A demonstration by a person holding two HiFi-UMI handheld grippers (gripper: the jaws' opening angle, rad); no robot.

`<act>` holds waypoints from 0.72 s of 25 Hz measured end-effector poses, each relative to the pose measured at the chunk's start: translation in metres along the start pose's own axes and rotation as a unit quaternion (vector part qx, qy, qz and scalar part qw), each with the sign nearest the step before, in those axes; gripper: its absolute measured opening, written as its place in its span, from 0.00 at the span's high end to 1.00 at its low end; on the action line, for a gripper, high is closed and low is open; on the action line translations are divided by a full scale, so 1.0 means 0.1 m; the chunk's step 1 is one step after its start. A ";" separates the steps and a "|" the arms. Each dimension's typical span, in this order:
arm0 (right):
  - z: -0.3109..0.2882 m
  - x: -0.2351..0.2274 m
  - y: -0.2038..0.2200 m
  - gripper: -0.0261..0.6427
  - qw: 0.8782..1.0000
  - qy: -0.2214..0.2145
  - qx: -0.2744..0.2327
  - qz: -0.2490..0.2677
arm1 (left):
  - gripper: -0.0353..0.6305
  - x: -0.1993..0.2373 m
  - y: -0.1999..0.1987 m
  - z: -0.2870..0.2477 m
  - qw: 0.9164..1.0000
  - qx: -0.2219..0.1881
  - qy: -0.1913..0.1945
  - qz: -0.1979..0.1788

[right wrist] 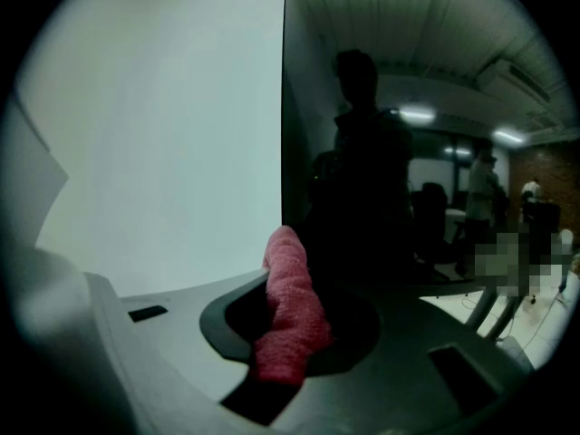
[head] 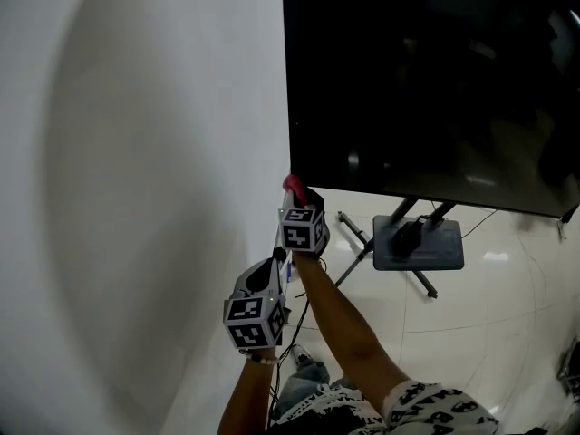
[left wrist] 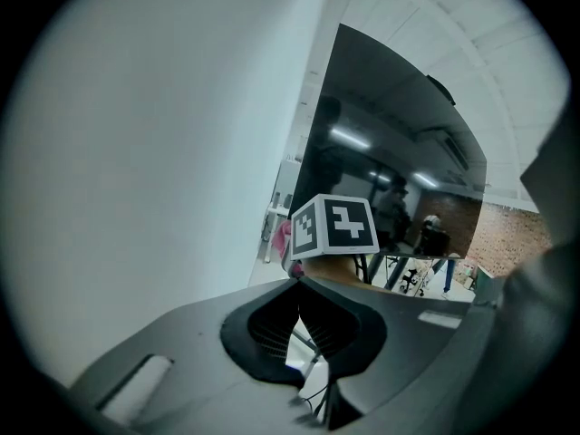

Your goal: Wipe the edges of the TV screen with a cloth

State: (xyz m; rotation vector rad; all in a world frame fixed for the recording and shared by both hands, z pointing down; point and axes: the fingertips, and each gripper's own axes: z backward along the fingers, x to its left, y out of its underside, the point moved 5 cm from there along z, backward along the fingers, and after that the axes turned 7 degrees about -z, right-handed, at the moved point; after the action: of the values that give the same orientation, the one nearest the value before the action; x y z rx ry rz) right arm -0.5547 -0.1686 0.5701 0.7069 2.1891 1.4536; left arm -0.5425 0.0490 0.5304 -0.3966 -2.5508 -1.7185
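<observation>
At one TV [head: 426, 80] — one pink cloth [right wrist: 288, 315].

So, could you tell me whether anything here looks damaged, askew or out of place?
Nothing stands out. The TV looks intact, the cloth is clamped in the right gripper by the screen's lower left corner, and the left gripper is shut and empty.
</observation>
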 end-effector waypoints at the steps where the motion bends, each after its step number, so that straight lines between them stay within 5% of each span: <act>1: -0.01 -0.01 0.03 0.85 1.000 -0.001 0.004 0.001 | 0.94 0.00 0.01 0.01 1.000 0.000 -0.001 0.003; 9: 0.09 -0.12 0.22 0.85 0.999 -0.030 0.031 0.015 | 0.95 0.01 0.01 0.01 1.000 -0.008 -0.018 0.021; 18: 0.82 -0.63 0.29 0.85 0.992 -0.114 0.046 -0.023 | 0.94 -0.09 0.13 -0.20 0.999 -0.015 -0.029 0.005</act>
State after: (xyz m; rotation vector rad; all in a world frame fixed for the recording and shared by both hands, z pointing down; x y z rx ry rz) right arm -0.4507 -0.1392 0.5711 0.8052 2.0919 1.1905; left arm -0.5332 0.0332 0.5482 -0.4662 -2.5618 -1.7690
